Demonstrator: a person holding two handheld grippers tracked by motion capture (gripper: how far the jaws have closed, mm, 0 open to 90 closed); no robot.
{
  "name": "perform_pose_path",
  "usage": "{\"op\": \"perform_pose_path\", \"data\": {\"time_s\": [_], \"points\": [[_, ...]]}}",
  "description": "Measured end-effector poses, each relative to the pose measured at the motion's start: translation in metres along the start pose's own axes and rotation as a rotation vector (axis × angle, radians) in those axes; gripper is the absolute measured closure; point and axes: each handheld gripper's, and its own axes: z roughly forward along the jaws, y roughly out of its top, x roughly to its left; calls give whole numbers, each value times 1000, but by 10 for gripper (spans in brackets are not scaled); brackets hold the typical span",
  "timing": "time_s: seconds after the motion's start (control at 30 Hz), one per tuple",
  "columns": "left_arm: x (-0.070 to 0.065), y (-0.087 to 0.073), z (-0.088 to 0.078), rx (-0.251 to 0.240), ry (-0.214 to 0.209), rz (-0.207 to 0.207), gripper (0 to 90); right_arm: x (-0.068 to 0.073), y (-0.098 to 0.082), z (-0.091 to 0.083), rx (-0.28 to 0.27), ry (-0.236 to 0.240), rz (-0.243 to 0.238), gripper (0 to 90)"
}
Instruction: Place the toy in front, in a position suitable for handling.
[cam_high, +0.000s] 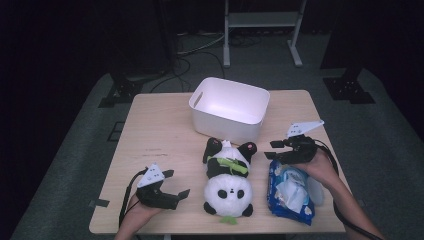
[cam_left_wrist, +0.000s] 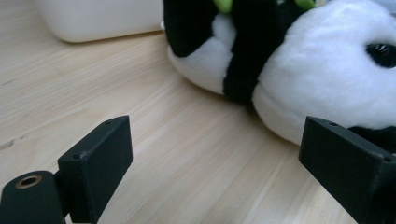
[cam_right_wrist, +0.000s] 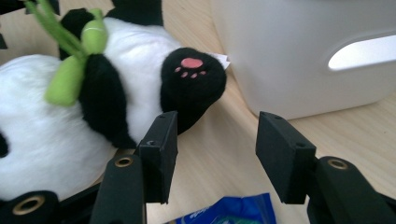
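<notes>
While one plush panda lies mid-bench, one white bin sits at 12 o'clock, one blue wipes pack at 3. Left gripper and right gripper: jaws wide apart, holding nothing.

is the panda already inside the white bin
No, in the high view the panda lies on the table just in front of the white bin, whose inside looks bare.

Overhead light is brightening the table while surroundings are lying dark; the bin interior is glaring, and close jaws are blurring slightly.
</notes>
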Motion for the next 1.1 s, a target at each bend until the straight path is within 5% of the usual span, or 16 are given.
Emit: {"op": "perform_pose_path", "data": {"time_s": [0.33, 0.77, 1.1], "points": [[-11, 19, 9, 4, -48, 30, 86, 6, -13, -21, -34, 17, 4, 439], [-25, 39, 17, 10, -86, 71, 86, 16, -35, -46, -4, 25, 8, 424], [-33, 46, 23, 18, -106, 96, 86, 42, -50, -73, -15, 61, -25, 455]]}}
